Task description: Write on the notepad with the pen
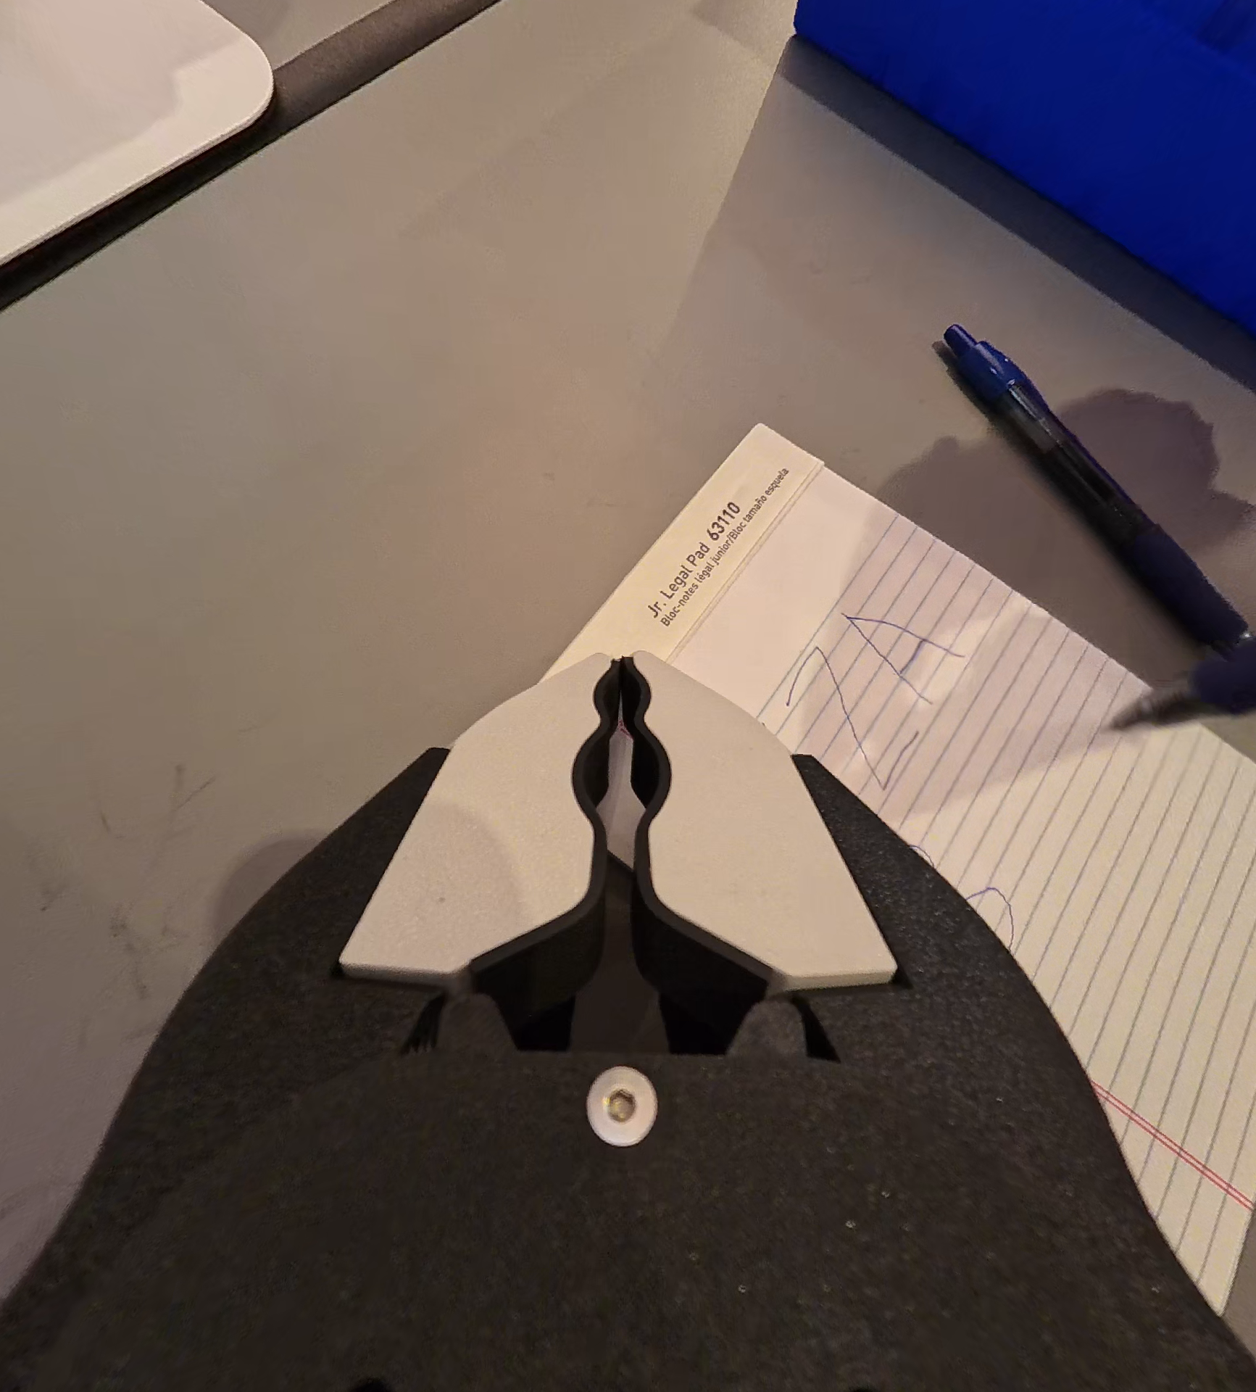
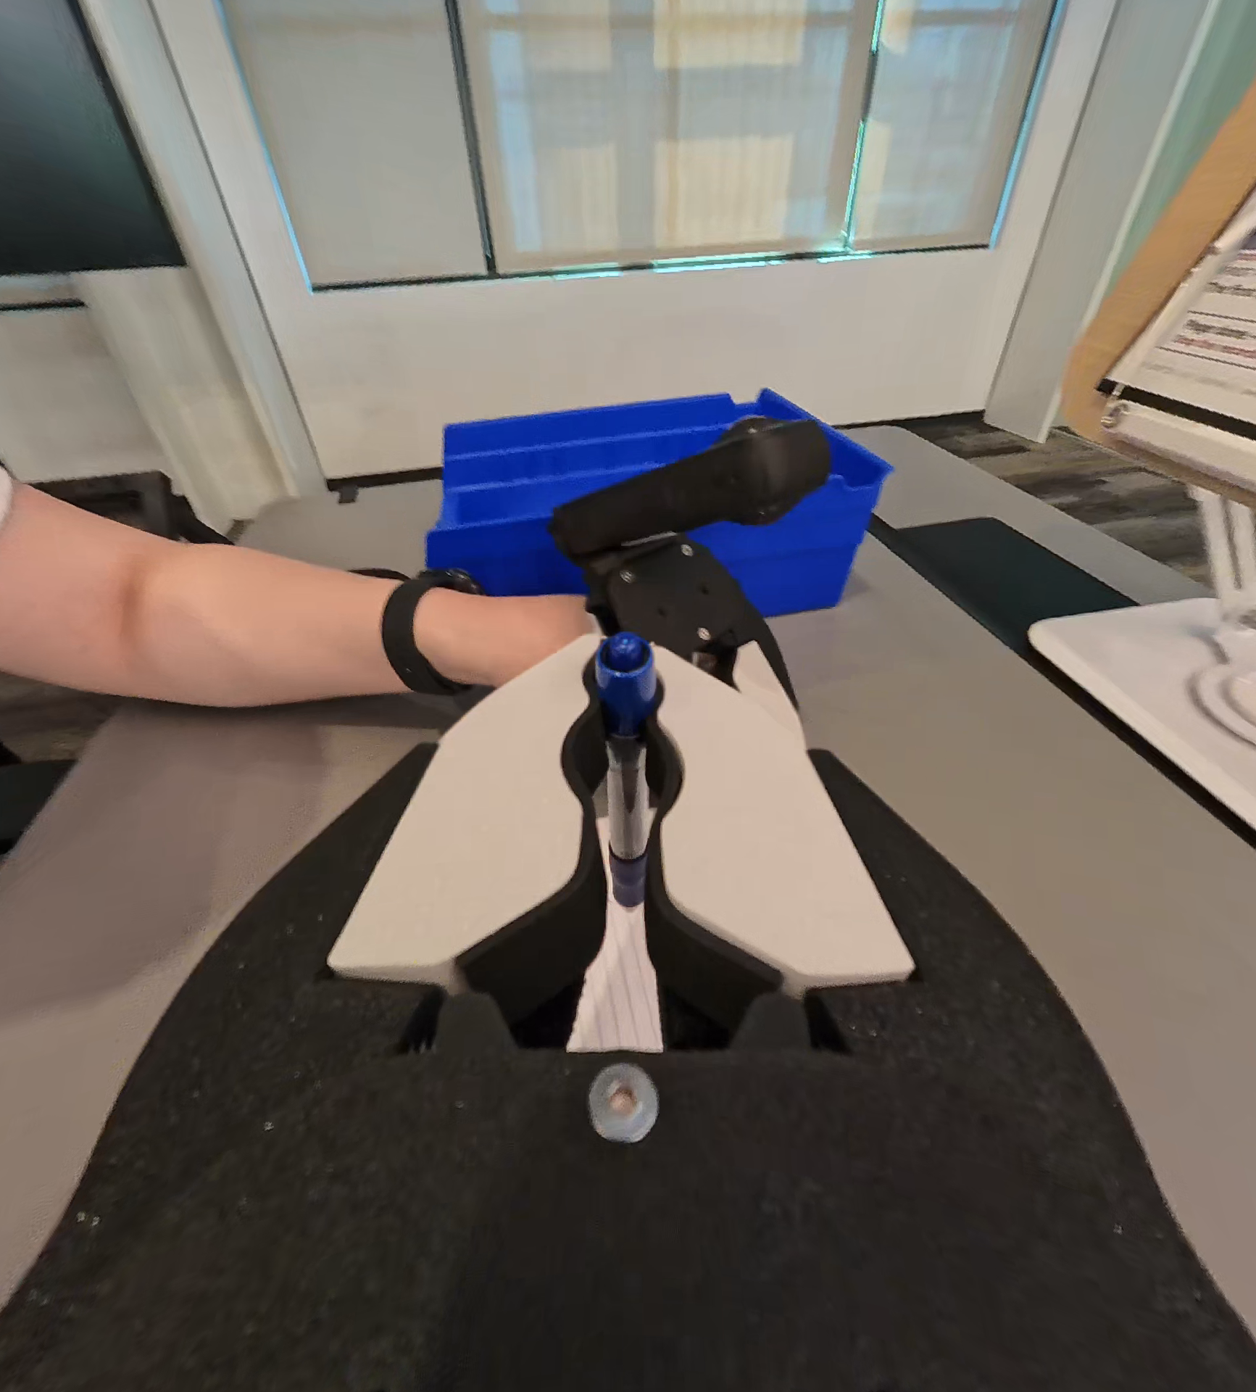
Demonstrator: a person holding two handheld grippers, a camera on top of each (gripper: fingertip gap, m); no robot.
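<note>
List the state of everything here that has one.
left hand-held gripper: shut, empty, over the notepad's corner.
right hand-held gripper: shut on the held pen.
held pen: clamped, tip at the page.
spare pen: lying on the table.
notepad: flat, page bearing blue marks.
blue bin: upright, open-topped.

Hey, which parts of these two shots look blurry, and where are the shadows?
Left wrist view: the held pen at the right edge is motion-smeared, the notepad and spare pen on the table are sharp, and a soft shadow lies beside the spare pen. Right wrist view: the right gripper is crisp around the held pen; the window and the board look soft.
</note>
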